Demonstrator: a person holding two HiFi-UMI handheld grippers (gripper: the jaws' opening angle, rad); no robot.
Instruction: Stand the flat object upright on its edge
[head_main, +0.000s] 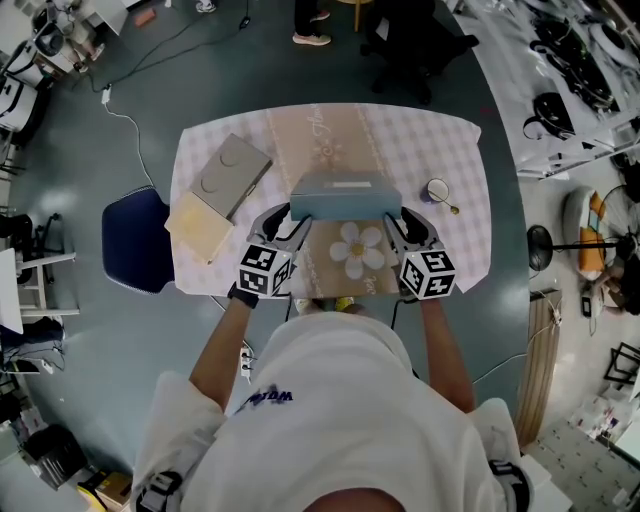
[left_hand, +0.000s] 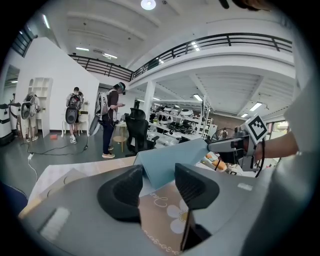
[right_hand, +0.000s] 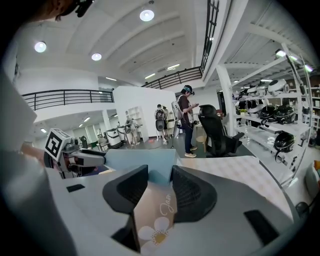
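Observation:
A flat light-blue box hangs crosswise over the middle of the table, held at both ends. My left gripper is shut on its left end, my right gripper on its right end. In the left gripper view the box runs out from between the black fingers toward the other gripper. The right gripper view shows the box wedged between its fingers. From above its pale top face with a white label shows, and a darker face turns toward me; whether it touches the cloth is hidden.
A checked tablecloth with a beige flower runner covers the table. A grey flat box and a pale wooden board lie at the left. A small cup with a spoon stands at the right. A blue chair sits off the left edge.

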